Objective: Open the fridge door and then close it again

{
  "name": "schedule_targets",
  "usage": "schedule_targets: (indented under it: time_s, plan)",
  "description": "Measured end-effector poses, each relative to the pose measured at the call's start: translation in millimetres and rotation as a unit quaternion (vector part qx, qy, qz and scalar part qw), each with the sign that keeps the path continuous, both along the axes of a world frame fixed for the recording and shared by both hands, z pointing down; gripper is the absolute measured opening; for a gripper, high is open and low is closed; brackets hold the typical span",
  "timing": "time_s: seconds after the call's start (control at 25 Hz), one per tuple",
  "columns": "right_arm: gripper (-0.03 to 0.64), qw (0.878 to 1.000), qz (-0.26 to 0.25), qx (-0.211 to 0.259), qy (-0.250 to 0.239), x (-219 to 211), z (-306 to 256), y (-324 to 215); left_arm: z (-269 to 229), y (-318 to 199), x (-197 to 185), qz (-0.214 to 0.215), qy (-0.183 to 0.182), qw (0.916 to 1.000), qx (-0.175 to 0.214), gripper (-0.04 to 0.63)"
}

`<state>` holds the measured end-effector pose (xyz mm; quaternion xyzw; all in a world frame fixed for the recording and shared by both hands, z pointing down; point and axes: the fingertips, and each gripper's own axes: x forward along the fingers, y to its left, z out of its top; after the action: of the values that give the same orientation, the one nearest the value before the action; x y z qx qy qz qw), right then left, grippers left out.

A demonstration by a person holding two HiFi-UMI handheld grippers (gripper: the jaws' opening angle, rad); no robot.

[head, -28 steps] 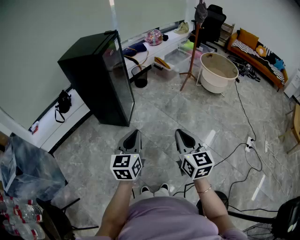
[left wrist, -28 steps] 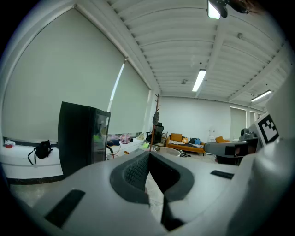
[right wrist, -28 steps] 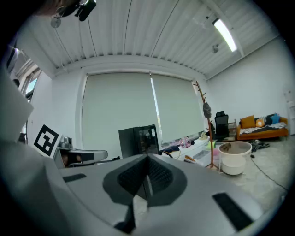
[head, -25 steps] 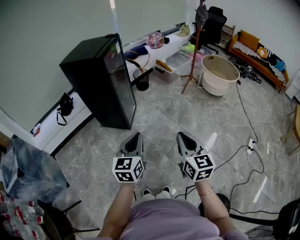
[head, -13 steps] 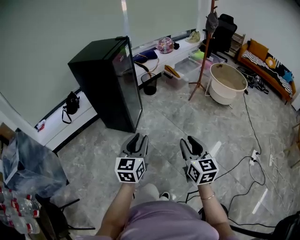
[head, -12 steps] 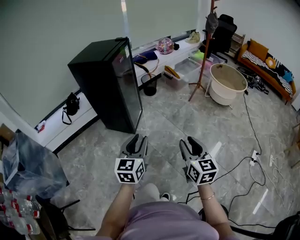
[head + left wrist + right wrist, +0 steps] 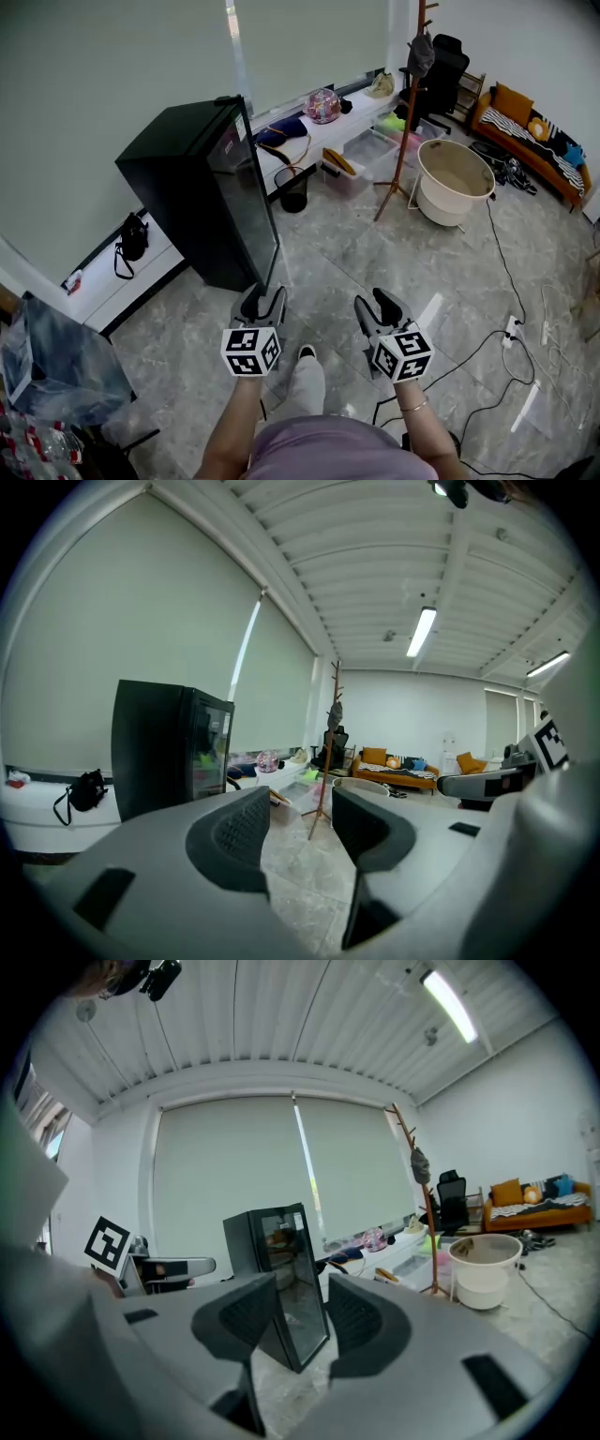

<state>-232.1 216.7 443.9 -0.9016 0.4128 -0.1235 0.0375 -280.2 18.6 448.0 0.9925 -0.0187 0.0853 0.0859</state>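
Note:
A black fridge (image 7: 192, 183) with a glass door (image 7: 247, 199) stands against the wall, its door closed. It also shows at the left of the left gripper view (image 7: 167, 750) and straight ahead in the right gripper view (image 7: 284, 1274). Both grippers are held side by side over the floor just short of the fridge's near corner. My left gripper (image 7: 262, 298) (image 7: 300, 819) is open with nothing between its pads. My right gripper (image 7: 377, 302) (image 7: 302, 1314) is also open and empty. The jaws of both have just been opening. Neither touches the fridge.
A wooden coat stand (image 7: 405, 112) and a white tub (image 7: 457, 181) stand to the right of the fridge. A black bin (image 7: 292, 187) and a low white shelf (image 7: 328, 122) lie behind it. Cables (image 7: 506, 291) trail over the floor at right. A plastic bag (image 7: 47, 370) sits at the near left.
Both grippers have moved forward toward the fridge as the person steps closer. Their jaws, shut a second ago, now stand apart.

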Motion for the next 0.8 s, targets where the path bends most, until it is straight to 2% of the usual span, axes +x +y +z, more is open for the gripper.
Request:
schedule_targets:
  time_s: [0.44, 0.6, 0.8]
  plan:
    - [0.192, 1.000, 0.011, -0.003, 0.006, 160, -11, -93, 1, -99, 158, -0.002, 0.000, 1.0000, -0.003, 0.215]
    - [0.226, 1.000, 0.004, -0.001, 0.005, 199, -12, -131, 3, -137, 195, -0.015, 0.004, 0.9999, -0.005, 0.233]
    - [0.295, 1.000, -0.007, -0.003, -0.003, 231, -8, -164, 3, -173, 220, -0.029, 0.005, 0.9995, -0.008, 0.287]
